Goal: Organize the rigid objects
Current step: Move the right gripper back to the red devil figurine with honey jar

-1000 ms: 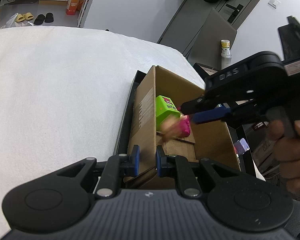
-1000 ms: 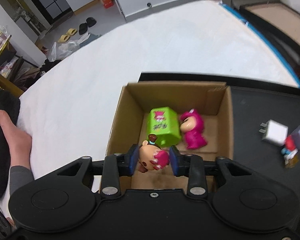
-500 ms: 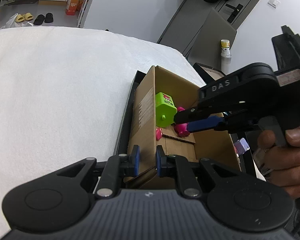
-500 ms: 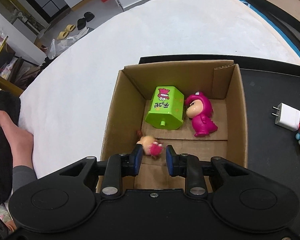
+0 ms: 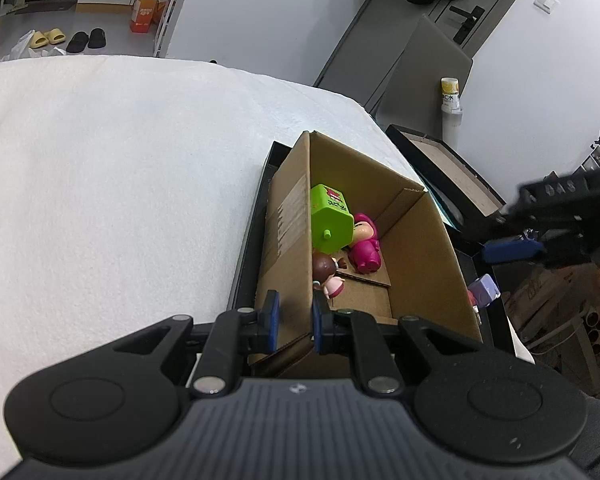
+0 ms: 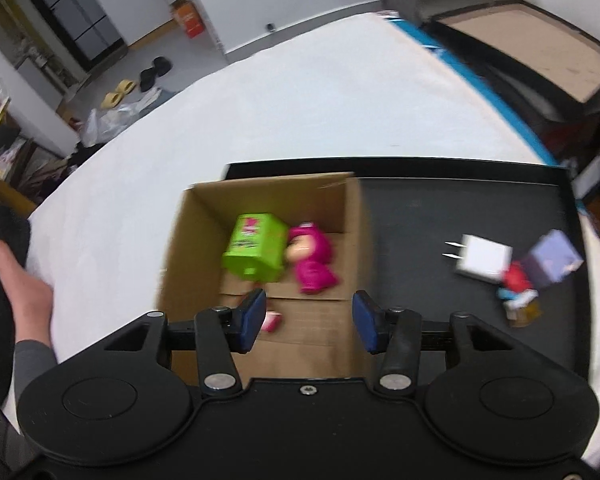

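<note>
Corrugated box [image 5: 420, 248] – left gripper [image 5: 293, 322] clamps its near wall. Inside lie a glossy green block [image 5: 330, 222], pink figure [image 5: 364, 246] and doll [image 5: 328, 274]. Right gripper [image 6: 308, 320] is opening, empty – charger [image 6: 482, 260] lies beside the box.

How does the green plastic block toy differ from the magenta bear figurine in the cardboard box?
The green plastic block toy is boxy and flat-sided; the magenta bear figurine is rounded, with a face. The block toy looks bulkier than the figurine. Both lie tipped over, side by side, on the cardboard box floor.

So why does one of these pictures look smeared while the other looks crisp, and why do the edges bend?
Right wrist view: motion blur smears the cardboard box, green toy and white charger. Left wrist view: sharp on the box, only the right gripper is slightly blurred. Both views: the fisheye lens curves the white bed edge.
</note>
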`<state>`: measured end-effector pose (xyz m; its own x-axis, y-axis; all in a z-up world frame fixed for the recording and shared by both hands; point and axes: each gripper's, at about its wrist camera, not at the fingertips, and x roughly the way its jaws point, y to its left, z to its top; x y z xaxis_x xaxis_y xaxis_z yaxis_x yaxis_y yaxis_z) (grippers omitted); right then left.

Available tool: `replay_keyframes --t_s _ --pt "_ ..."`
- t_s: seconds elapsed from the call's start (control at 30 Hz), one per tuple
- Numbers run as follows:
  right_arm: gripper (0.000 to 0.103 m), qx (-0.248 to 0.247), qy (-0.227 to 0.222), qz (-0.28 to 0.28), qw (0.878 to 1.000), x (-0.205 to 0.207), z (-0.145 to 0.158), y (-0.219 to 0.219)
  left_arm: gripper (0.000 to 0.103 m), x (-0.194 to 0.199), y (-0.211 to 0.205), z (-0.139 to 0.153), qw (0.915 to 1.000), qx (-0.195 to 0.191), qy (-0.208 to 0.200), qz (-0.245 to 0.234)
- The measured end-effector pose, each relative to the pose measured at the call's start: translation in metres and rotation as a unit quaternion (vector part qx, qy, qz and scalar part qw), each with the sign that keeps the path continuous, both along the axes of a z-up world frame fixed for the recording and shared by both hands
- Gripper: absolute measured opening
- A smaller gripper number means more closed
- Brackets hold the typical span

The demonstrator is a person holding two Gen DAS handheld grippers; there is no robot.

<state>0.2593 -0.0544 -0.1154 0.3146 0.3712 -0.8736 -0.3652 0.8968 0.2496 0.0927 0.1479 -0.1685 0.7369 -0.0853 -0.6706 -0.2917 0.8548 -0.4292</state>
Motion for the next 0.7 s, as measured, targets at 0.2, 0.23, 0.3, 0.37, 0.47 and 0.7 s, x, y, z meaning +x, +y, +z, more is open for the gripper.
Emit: replay_keyframes --t_s 0.2,0.23,0.3,0.37,0.47,0.7 --pt "0.055 -0.017 -0.006 -0.03 0.999 0.01 0.002 -0.038 0.014 0.0 0.0 0.0 1.0 0.0 0.0 0.0" --pt "0.055 -0.021 -0.008 -0.032 0.999 0.011 0.002 -0.042 0.014 0.0 0.0 0.0 1.0 0.0 0.0 0.0" --pt "0.055 -0.024 -0.008 -0.036 0.999 0.012 0.002 -0.05 0.014 0.0 0.0 0.0 1.0 0.0 0.0 0.0" --pt "0.057 -0.025 -0.009 -0.038 0.999 0.013 0.002 -0.056 0.014 0.0 0.0 0.0 1.0 0.001 0.0 0.0" --pt "0.063 -0.033 -0.015 -0.04 0.999 0.016 0.005 -0.064 0.014 0.0 0.0 0.0 1.0 0.002 0.0 0.0" --pt "0.064 -0.048 -0.021 -0.045 0.998 0.027 0.005 -0.084 0.014 0.0 0.0 0.0 1.0 0.002 0.0 -0.001"
